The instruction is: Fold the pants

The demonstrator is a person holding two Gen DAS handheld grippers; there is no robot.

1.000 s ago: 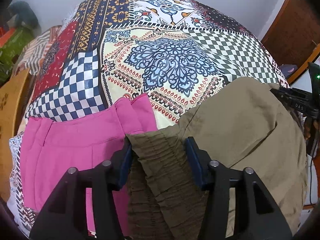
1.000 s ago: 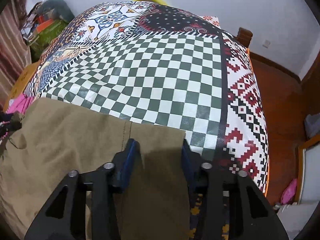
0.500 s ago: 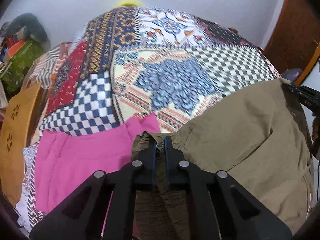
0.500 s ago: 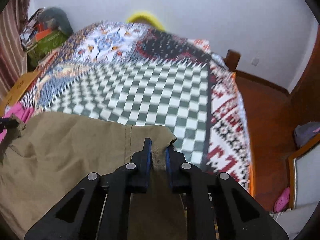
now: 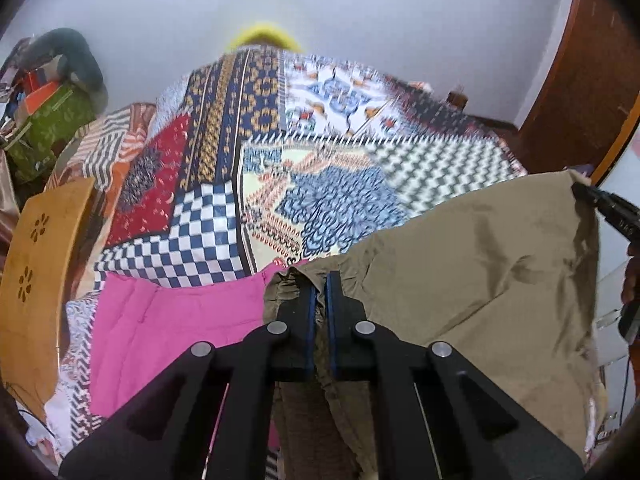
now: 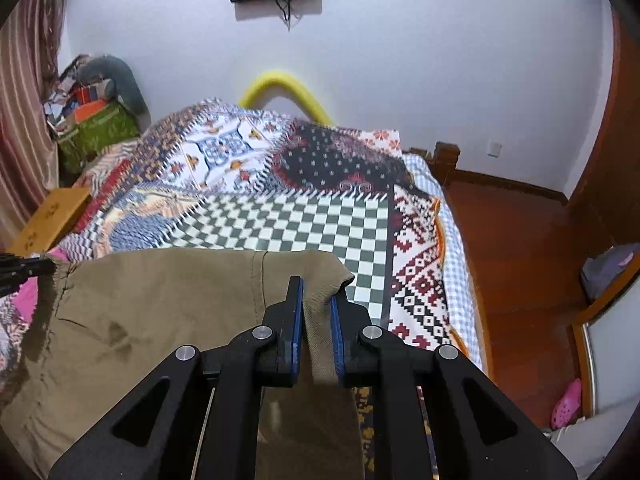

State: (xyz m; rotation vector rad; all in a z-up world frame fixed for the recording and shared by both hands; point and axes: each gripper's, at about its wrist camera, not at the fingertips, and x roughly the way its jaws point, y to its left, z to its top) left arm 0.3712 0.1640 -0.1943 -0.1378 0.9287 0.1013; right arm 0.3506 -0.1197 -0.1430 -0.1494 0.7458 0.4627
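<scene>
While both corners hang pinched, best to lift evenly: left gripper (image 5: 319, 280) clenched on the gathered waistband of the olive pants (image 5: 480, 264), right gripper (image 6: 316, 300) clamped on the hem corner at 3 o'clock, cloth stretched between above the patchwork bedspread (image 6: 280, 216). Keep the edge taut, carry over level, clear of pink garment (image 5: 168, 328) at 9 o'clock. No legible writing

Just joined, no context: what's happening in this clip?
A person is folding olive pants on a patchwork bedspread, one handheld gripper per hand. The left gripper is shut on the gathered waistband end, the right gripper on the opposite corner, with the cloth held up between them. Pink pants lie flat to the left.
</scene>
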